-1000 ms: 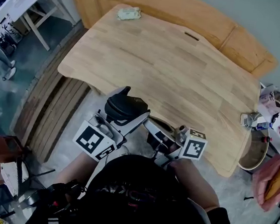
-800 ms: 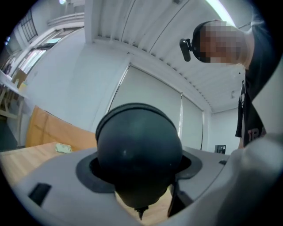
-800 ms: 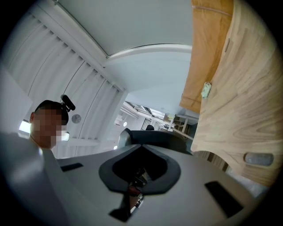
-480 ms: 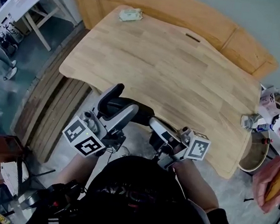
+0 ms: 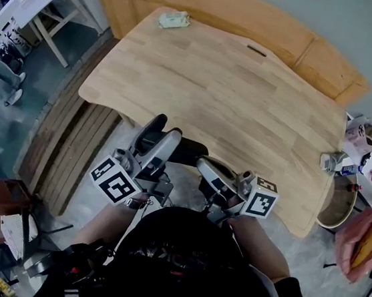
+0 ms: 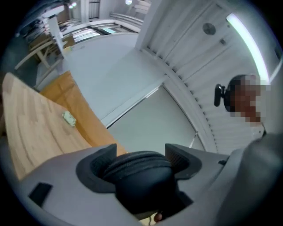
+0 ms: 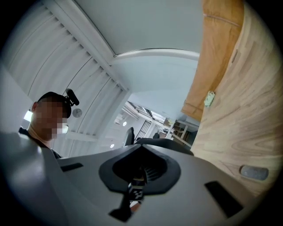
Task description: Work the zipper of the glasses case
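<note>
Black and oval, the glasses case [image 5: 184, 151] is held in the air just off the near edge of a pale wooden table [image 5: 246, 98], in front of a person seen from overhead. The left gripper [image 5: 164, 132] has the case across its jaws. Those jaws have just been closing a little, and their pads [image 6: 95, 165] press on either side of the rounded shell, so the case is clamped. The right gripper [image 5: 202, 162] comes in from the opposite side with its jaws shut tight together, its tips at the case's other end. The case's long axis runs roughly along the table's near edge, from the left jaws toward the right tips. That makes the right gripper the one placed to run the zipper along that line, probably while the left holds firm. Only the left gripper view shows the ribbed zipper line [image 6: 132, 161] curving round the case between the pads; from overhead the case is just a dark lump. The right gripper view shows closed jaws and a dark sliver of case beyond them, but not whether a zipper pull is pinched. A small pale packet [image 5: 171, 19] lies on the table's far side.
</note>
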A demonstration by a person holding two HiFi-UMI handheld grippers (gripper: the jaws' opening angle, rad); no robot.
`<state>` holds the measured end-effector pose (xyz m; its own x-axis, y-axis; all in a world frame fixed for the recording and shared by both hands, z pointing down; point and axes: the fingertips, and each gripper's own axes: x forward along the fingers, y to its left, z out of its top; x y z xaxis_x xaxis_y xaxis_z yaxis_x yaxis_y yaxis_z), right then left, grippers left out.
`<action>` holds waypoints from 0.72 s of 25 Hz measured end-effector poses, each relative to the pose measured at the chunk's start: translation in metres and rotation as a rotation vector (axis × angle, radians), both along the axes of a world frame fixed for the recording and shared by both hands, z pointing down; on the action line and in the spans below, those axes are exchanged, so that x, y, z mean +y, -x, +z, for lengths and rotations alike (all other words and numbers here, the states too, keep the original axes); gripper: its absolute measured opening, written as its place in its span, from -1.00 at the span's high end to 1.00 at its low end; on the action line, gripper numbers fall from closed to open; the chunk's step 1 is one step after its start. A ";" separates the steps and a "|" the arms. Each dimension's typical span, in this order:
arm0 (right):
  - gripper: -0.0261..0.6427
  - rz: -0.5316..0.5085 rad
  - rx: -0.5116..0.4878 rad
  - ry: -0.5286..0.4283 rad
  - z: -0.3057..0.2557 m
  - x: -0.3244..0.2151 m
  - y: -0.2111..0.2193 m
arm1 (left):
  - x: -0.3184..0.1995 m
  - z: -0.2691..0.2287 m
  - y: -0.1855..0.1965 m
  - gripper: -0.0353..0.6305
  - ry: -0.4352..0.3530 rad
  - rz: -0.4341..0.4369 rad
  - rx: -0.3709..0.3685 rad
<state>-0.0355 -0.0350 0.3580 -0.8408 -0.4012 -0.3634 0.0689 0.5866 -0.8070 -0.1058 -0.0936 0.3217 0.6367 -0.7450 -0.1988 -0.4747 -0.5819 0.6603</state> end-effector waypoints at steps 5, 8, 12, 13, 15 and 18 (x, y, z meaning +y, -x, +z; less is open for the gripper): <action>0.88 0.011 0.040 -0.027 0.000 0.000 0.002 | -0.008 0.011 0.006 -0.14 0.105 -0.019 0.112; 0.88 0.010 0.087 -0.015 0.006 -0.001 0.004 | -0.007 0.008 0.005 -0.12 0.059 -0.036 0.031; 0.88 0.018 0.186 -0.013 0.014 -0.002 0.009 | 0.002 0.000 -0.013 -0.11 -0.133 -0.036 -0.279; 0.88 0.011 0.184 -0.021 0.011 -0.001 0.012 | 0.005 0.001 -0.021 -0.11 -0.187 -0.032 -0.370; 0.88 -0.010 0.168 -0.041 0.002 0.001 0.018 | 0.011 0.005 -0.033 -0.11 -0.274 -0.033 -0.519; 0.88 -0.031 0.147 -0.048 -0.003 0.002 0.022 | 0.011 0.008 -0.033 -0.11 -0.262 -0.018 -0.499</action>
